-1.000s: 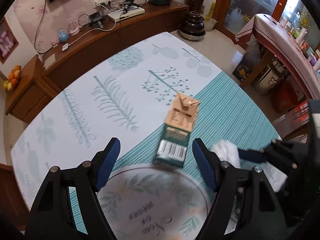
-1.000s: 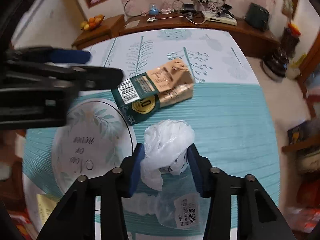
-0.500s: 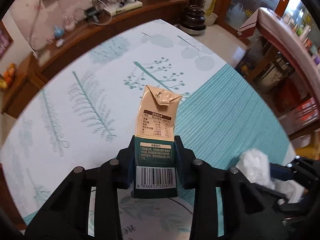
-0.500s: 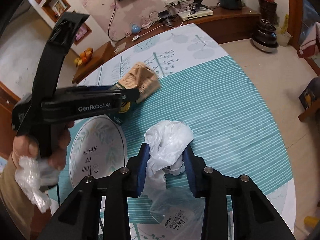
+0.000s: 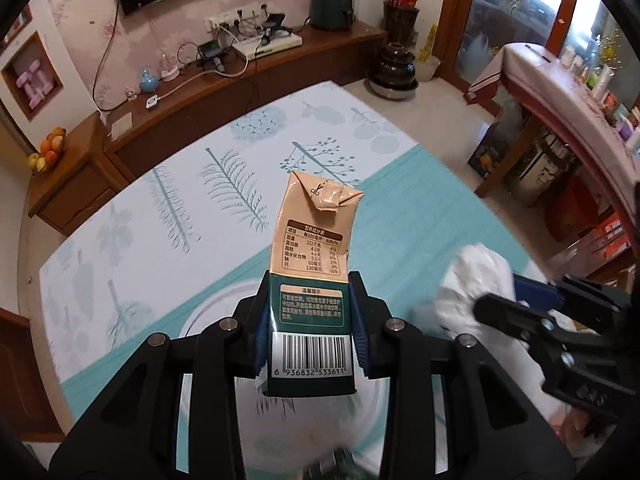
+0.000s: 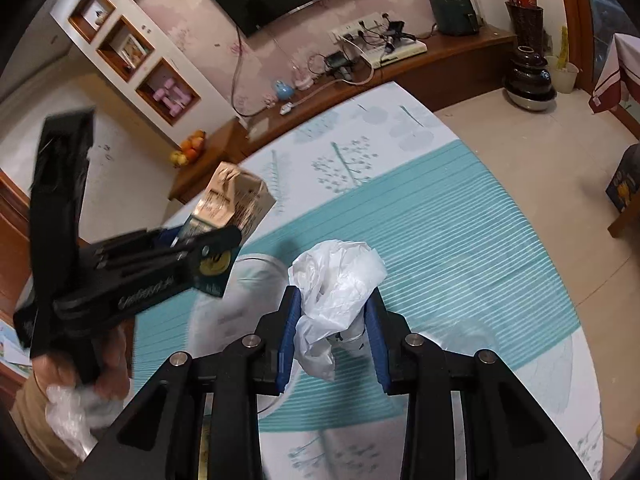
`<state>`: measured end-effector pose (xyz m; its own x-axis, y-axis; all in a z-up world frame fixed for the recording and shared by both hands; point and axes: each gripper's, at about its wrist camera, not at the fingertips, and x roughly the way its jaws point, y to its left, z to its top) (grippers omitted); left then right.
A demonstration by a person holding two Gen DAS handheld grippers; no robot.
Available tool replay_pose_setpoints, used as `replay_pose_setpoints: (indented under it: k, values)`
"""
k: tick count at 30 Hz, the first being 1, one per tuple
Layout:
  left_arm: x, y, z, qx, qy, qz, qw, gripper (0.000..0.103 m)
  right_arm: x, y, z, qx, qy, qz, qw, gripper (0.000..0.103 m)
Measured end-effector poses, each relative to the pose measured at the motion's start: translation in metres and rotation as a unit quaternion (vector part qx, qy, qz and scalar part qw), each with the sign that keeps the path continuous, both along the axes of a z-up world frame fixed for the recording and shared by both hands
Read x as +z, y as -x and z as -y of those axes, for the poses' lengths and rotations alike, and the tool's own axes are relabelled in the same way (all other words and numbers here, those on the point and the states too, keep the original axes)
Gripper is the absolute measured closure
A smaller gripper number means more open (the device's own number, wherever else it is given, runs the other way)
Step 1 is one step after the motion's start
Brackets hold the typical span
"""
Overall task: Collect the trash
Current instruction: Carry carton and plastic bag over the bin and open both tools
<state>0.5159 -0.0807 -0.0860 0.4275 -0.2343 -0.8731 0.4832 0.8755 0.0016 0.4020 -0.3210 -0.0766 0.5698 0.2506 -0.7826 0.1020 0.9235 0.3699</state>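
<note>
Behind the teal-striped tablecloth (image 5: 420,216), a wooden sideboard (image 5: 280,64) carries cables and chargers. Seen from the left wrist, the left gripper (image 5: 310,332) pinches a milk carton (image 5: 310,264) at its barcode end, long axis pointing straight ahead, lifted off the cloth.

From the right wrist, the right gripper (image 6: 332,324) clamps a crumpled white plastic bag (image 6: 334,284) above the cloth, with the carton (image 6: 236,200) raised off to its left.

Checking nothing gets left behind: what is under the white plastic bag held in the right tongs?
Under the white plastic bag, lifted by the right tongs, lie the teal striped tablecloth and a round glass disc's edge. The bag and tongs cover whatever is directly beneath.
</note>
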Motion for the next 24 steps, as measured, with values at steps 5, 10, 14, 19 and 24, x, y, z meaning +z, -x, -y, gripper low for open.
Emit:
replay_pose_setpoints:
  k: [5, 10, 14, 19, 24]
  values:
    - [0.053, 0.071, -0.019, -0.015, 0.017, 0.012, 0.9997, 0.073, 0.046, 0.047, -0.022, 0.01, -0.008, 0.027, 1.0, 0.071]
    - [0.094, 0.161, -0.039, -0.031, 0.039, 0.021, 0.9985, 0.073, 0.088, 0.118, -0.041, 0.019, -0.002, 0.049, 0.999, 0.071]
    - [0.106, 0.224, -0.053, -0.034, 0.057, 0.017, 0.9977, 0.073, 0.107, 0.184, -0.05, 0.02, 0.001, 0.055, 0.998, 0.071]
    - [0.101, 0.308, -0.067, -0.037, 0.08, 0.006, 0.9961, 0.073, 0.113, 0.272, -0.053, 0.006, 0.01, 0.052, 0.999, 0.071]
    - [0.075, 0.388, -0.065, -0.053, 0.097, 0.01, 0.9939, 0.073, 0.097, 0.356, -0.052, -0.015, 0.01, 0.046, 0.999, 0.071]
